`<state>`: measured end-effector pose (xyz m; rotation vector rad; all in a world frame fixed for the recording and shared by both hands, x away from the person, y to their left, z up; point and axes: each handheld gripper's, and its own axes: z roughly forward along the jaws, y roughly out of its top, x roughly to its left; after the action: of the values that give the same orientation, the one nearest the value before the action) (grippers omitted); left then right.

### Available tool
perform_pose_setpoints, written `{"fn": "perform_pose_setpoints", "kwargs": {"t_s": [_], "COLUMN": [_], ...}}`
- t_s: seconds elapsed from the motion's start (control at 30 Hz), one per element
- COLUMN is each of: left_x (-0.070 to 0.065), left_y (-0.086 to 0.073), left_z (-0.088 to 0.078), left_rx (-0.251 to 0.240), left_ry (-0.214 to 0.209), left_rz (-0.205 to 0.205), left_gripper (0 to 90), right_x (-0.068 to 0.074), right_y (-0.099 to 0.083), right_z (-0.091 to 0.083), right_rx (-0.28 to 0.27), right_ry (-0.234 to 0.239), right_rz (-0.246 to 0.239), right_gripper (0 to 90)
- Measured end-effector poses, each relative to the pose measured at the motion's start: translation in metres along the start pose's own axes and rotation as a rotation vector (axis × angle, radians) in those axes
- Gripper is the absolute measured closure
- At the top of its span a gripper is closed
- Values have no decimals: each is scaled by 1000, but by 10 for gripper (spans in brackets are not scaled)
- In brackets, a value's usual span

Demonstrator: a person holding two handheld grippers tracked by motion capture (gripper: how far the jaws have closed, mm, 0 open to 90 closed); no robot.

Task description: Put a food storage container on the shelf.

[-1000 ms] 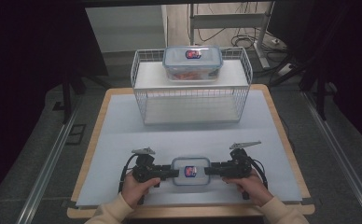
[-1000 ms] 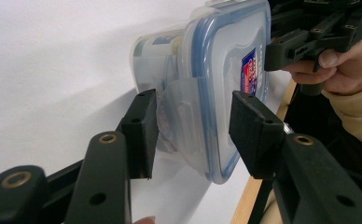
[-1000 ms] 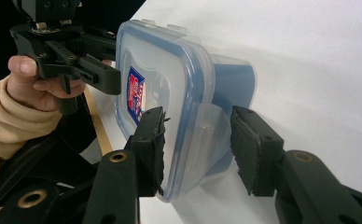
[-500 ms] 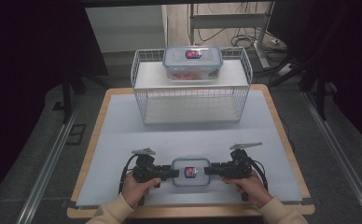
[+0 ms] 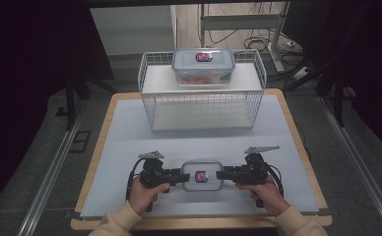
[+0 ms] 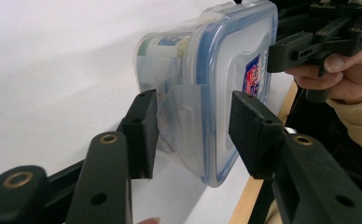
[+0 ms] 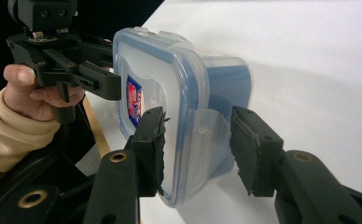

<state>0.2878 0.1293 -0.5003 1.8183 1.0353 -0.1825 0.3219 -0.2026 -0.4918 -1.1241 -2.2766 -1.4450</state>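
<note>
A clear plastic container point(image 5: 201, 176) with a blue-rimmed lid and a red-blue label sits near the table's front edge. My left gripper point(image 5: 183, 178) holds its left end and my right gripper point(image 5: 219, 174) its right end. In the left gripper view the two pads of the left gripper point(image 6: 193, 130) press the lid and the latch flap of the container point(image 6: 216, 70). In the right gripper view the right gripper point(image 7: 198, 144) clamps the other end of the container point(image 7: 170, 70) the same way. Whether the base rests on the mat I cannot tell.
A second lidded container point(image 5: 203, 65) with orange contents stands on top of a white wire basket point(image 5: 201, 105) at the back of the table. A pale mat point(image 5: 130, 147) covers the wooden tabletop. Dark floor, rails and cables surround the table.
</note>
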Motion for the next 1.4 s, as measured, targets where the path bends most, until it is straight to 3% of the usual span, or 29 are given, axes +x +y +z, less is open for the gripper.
{"fn": "perform_pose_setpoints", "kwargs": {"t_s": [0.6,1.4], "left_x": [-17,-27], "left_y": [58,127], "left_z": [-23,-39], "left_rx": [-82,-141], "left_ry": [14,45], "left_rz": [105,193], "left_gripper": [549,543], "right_x": [12,24], "right_y": [50,118], "right_z": [-21,-46], "right_rx": [-104,-159], "right_ry": [-12,-51], "right_rz": [-93,-190], "right_gripper": [548,548]}}
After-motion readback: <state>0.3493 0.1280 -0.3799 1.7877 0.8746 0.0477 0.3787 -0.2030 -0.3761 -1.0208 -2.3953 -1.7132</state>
